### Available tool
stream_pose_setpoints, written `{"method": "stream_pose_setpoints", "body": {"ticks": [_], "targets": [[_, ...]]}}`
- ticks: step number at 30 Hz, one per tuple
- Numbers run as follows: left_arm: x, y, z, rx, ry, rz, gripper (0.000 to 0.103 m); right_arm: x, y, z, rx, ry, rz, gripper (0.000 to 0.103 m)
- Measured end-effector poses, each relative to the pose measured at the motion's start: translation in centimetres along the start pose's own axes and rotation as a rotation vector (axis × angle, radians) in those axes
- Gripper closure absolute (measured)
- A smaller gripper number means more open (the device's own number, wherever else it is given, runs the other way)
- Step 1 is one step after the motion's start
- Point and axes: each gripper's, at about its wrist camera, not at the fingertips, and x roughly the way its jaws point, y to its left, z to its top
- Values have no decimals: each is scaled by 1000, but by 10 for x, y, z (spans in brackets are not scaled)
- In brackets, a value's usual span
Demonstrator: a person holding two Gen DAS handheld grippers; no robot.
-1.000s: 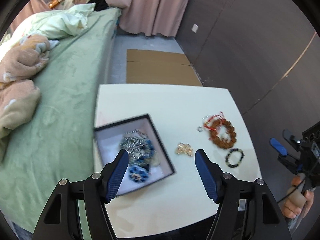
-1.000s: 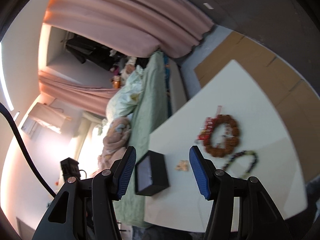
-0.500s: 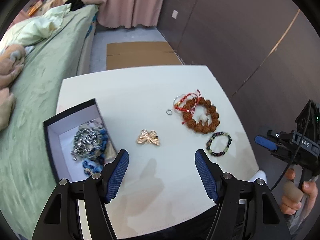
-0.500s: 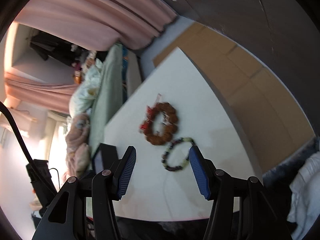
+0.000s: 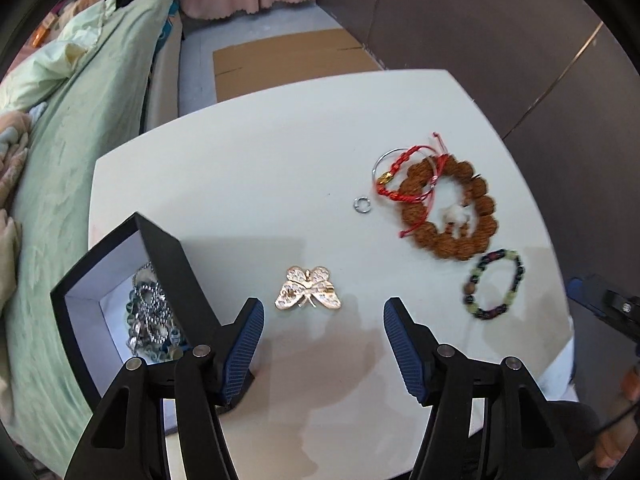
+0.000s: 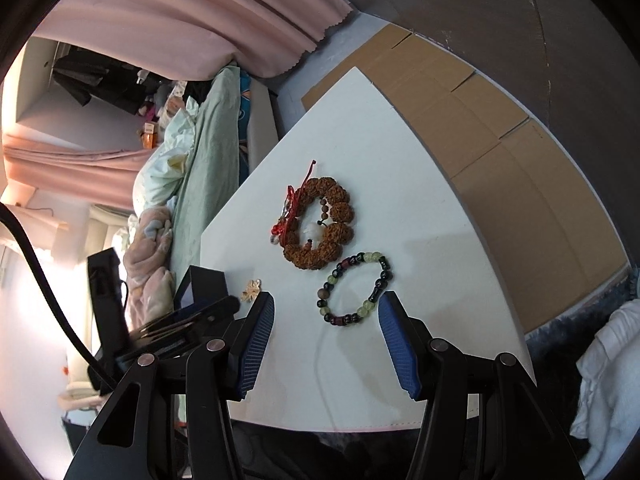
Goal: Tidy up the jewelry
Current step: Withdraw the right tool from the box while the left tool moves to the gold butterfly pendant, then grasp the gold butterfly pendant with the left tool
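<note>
Gold butterfly brooch (image 5: pixel 308 289) now sits nearer the narrowing left gripper (image 5: pixel 323 322).

No legible txt, labels, brand marks or nos. in either view. Checked matte black open-top jewelry box (image 5: pixel 168 264), its white lining, and white tabletop (image 5: pixel 256 184) beside it: all plain. Items far from box too small/blurred to read.
</note>
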Motion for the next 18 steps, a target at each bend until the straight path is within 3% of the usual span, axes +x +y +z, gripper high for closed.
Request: {"method": "stream_pose_setpoints", "body": {"ticks": [10, 18], "targets": [[28, -1, 16, 38, 58, 63, 39, 6, -2, 0, -9, 17, -77, 47], [40, -12, 17, 116, 87, 153, 47, 13, 0, -1, -32, 31, -150, 47]]}}
